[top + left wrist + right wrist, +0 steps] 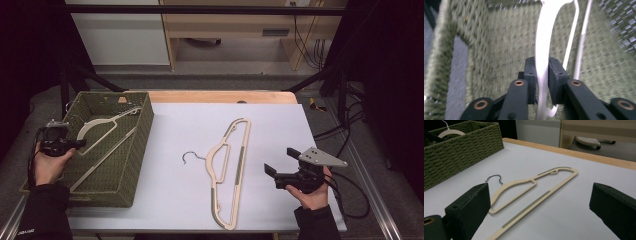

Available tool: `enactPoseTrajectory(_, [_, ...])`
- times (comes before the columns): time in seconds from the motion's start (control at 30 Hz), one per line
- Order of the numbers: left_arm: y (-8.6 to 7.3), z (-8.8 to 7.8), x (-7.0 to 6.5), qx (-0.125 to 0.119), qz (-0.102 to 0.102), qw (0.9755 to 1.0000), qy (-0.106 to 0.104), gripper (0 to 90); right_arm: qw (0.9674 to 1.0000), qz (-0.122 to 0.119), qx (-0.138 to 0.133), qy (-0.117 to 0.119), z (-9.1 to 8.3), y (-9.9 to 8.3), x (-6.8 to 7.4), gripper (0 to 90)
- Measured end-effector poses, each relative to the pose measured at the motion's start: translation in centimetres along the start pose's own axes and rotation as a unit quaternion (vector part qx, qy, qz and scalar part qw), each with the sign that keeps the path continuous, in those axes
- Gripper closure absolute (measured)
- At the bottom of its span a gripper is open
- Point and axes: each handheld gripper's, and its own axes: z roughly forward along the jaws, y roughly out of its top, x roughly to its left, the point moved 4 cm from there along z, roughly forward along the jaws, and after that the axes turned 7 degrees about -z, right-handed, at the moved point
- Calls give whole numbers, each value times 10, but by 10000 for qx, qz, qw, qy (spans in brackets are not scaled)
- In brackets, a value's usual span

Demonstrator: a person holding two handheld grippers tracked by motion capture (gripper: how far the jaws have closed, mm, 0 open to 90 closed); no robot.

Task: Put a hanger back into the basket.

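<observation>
The cream hanger in the basket [102, 131] lies slanted inside the woven green basket [142, 131], its hook up at the far rim. In the left gripper view its curved shoulder [543, 50] runs straight up between the two black jaws; these stand close on either side of it, and a thin gap shows on the left flank, so we read the jaws as slack about the shoulder rather than pinching it. The left gripper [80, 144] reaches over the basket's near-left wall, its jaws pointing inward across the basket floor [499, 50].

Well apart from that gripper, on the white table sheet [175, 195], we find a second cream hanger [230, 170] lying flat, its metal hook [191, 156] turned toward the basket. The right gripper [280, 162] hovers just beside this hanger's long bar, on the side away from the basket. In the right gripper view its jaws stand wide apart with nothing between them, and the second hanger [534, 192] lies ahead of them on the sheet.
</observation>
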Motion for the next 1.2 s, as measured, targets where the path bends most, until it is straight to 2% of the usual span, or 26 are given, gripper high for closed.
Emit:
enactPoseTrajectory(0.1, [-2, 3, 2, 170, -117, 9998, 21, 742, 10000, -3, 1, 3, 0, 0, 0, 41])
enactPoseTrajectory(0.17, [-3, 4, 2, 229, -114, 9997, 51, 720, 10000, -3, 6, 5, 0, 0, 0, 41])
enactPoseTrajectory(0.27, [-4, 7, 2, 319, -118, 9994, 97, 641, 10000, -4, 0, 3, 0, 0, 0, 41])
enactPoseTrajectory(0.37, [-5, 8, 3, 351, -201, 9991, 127, 571, 10000, -1, -4, 4, 0, 0, 0, 41])
enactPoseTrajectory(0.6, [-5, 4, 5, 324, -289, 9989, 160, 497, 10000, -1, -17, 3, -1, 0, 0, 42])
enactPoseTrajectory(0.67, [-5, 1, 4, 275, -324, 9991, 93, 478, 10000, -1, -23, 2, -1, 1, 0, 42])
enactPoseTrajectory(0.8, [-3, -11, 2, 10, -375, 9993, -65, 452, 10000, -18, -37, 6, -1, 1, 1, 42])
enactPoseTrajectory(0.9, [2, -26, -1, -294, -421, 9986, -143, 434, 10000, -38, -44, 10, -1, 2, 3, 42])
enactPoseTrajectory(0.97, [6, -37, -6, -561, -366, 9975, -236, 408, 10000, -68, -50, 39, -2, 3, 4, 42])
enactPoseTrajectory(1.07, [10, -54, -20, -977, -262, 9938, -460, 356, 9999, -82, -76, 54, -2, 5, 6, 43])
enactPoseTrajectory(1.1, [11, -59, -26, -1088, -160, 9926, -516, 338, 9999, -62, -76, 58, -2, 5, 7, 43])
enactPoseTrajectory(1.2, [14, -72, -46, -1432, 6, 9861, -841, 274, 9999, -98, -76, 91, 0, 5, 9, 44])
